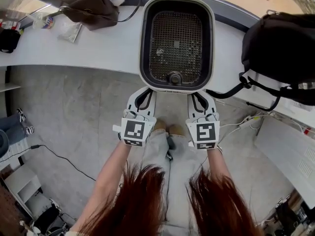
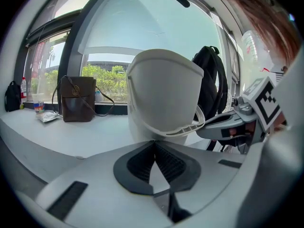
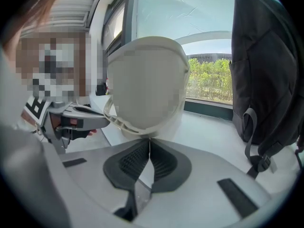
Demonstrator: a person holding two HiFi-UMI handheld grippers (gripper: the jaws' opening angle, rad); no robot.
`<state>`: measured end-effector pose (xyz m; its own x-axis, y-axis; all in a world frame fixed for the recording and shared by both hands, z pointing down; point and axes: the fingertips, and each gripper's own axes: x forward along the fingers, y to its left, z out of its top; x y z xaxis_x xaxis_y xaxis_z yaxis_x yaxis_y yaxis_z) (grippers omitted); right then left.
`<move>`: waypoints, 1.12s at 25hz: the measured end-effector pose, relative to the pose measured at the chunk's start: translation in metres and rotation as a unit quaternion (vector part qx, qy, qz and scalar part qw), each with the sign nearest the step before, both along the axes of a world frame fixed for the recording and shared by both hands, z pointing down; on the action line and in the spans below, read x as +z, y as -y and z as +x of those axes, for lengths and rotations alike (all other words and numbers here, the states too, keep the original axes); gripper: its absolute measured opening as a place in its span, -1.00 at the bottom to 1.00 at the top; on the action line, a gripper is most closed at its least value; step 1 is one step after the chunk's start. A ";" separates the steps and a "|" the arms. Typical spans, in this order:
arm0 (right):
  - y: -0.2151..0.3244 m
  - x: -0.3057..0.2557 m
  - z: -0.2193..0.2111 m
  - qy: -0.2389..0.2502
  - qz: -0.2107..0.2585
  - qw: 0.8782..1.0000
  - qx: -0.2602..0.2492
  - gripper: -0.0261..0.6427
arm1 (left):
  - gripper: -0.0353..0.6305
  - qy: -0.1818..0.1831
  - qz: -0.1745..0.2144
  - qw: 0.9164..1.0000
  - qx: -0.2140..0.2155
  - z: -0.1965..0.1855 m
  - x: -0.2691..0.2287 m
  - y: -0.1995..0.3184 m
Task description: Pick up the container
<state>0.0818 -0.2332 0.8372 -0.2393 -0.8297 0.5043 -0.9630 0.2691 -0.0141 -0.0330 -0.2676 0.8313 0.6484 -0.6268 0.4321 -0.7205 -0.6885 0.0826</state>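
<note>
A curved white counter (image 1: pixel 98 48) runs beneath a window, with a brown leather bag (image 1: pixel 91 9) and a black backpack (image 1: pixel 280 48) resting on it. The white plastic tub-shaped container (image 1: pixel 144 58) with a dark mesh insert sits between them, its near end overhanging the counter edge. The left gripper (image 1: pixel 145 90) and right gripper (image 1: pixel 198 93) are each pinched tight on its near rim. The grasp looks made; whether the container has left the counter cannot be told, so the lift seems to remain.
</note>
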 end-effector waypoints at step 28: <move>-0.036 -0.108 -0.011 0.002 -0.035 0.999 0.003 -0.85 | -0.85 0.024 -0.026 0.999 0.019 -0.011 -0.111 -0.034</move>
<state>0.0705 -0.1974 0.7296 -0.2366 -0.7936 0.5606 -0.9645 0.2615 -0.0369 -0.0437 -0.2333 0.7207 0.6488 -0.5780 0.4950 -0.6978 -0.7113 0.0840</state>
